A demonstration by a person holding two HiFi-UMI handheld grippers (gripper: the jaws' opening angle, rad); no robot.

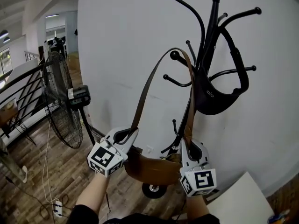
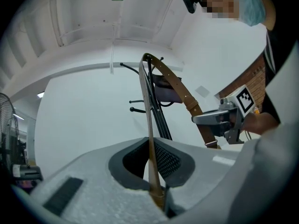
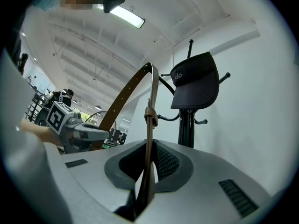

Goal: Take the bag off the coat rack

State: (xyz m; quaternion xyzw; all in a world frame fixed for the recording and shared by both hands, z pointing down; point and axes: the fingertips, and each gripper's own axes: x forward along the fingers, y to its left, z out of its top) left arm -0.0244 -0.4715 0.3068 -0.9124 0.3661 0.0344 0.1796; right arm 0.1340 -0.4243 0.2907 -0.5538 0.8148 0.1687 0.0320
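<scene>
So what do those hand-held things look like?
Pale grey plastic shells. The left gripper and right gripper each carry a white cube with black square markers, and dark meshed pads line the jaws. The sleeve is black.

Coat rack [image 1: 207, 36]: black pole with curved, knob-tipped hooks, close to a white wall [image 1: 121, 31]. Hung on it: black visor cap [image 1: 216, 96] on the right-hand hooks; brown bag [image 1: 152, 170], its strap [image 1: 148, 84] looped over a left-hand hook. Round base [image 1: 153, 190] rests on wood-plank floor [image 1: 65, 169]. Also on floor: black pedestal fan [image 1: 58, 101], white power strip [image 1: 57, 208] with trailing cable
</scene>
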